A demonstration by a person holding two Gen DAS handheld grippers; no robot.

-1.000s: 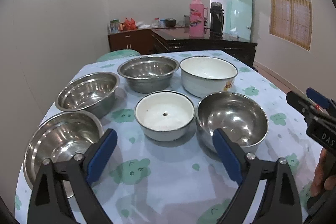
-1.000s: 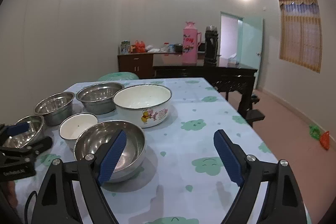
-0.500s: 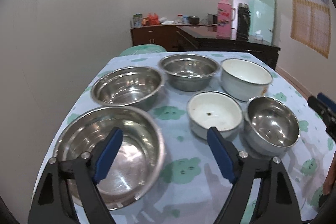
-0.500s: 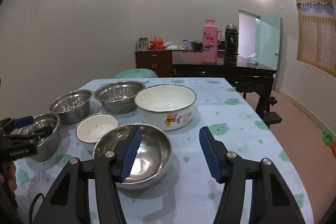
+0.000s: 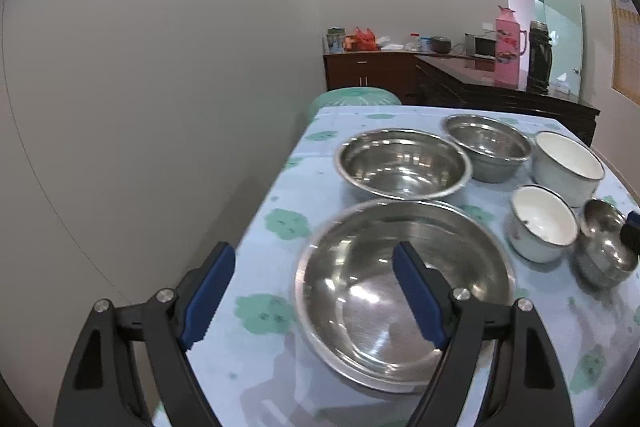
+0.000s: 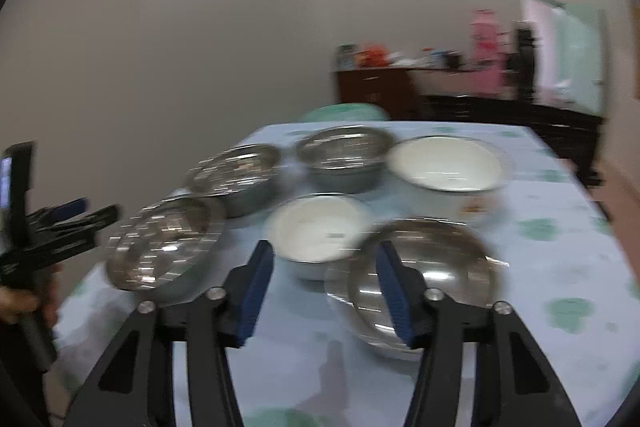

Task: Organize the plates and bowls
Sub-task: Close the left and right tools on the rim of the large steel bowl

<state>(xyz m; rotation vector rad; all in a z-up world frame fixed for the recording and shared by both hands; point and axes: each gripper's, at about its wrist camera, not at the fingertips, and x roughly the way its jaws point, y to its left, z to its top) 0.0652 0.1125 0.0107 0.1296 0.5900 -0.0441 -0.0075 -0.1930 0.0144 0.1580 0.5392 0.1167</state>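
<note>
Six bowls stand on the pale blue tablecloth (image 5: 276,267). Nearest is a large steel bowl (image 5: 404,291). My left gripper (image 5: 314,291) is open astride its left rim, one finger over the inside, the other over the cloth. Behind stand two more steel bowls (image 5: 402,163) (image 5: 488,147); to the right are a big white bowl (image 5: 568,167), a small white bowl (image 5: 544,223) and a small steel bowl (image 5: 604,247). In the blurred right wrist view my right gripper (image 6: 326,291) is closing, pads touching nothing, with the left rim of the small steel bowl (image 6: 432,267) between its fingers.
A grey wall (image 5: 140,107) runs close along the table's left edge. A green stool (image 5: 352,99) sits behind the table. A dark sideboard (image 5: 460,79) carries a pink flask (image 5: 508,43). A hand (image 6: 20,303) holds the left gripper (image 6: 60,227).
Both views have swung left. My left gripper has moved left from the small white bowl to the large steel bowl. The right gripper's jaws have narrowed and moved onto the small steel bowl's left side.
</note>
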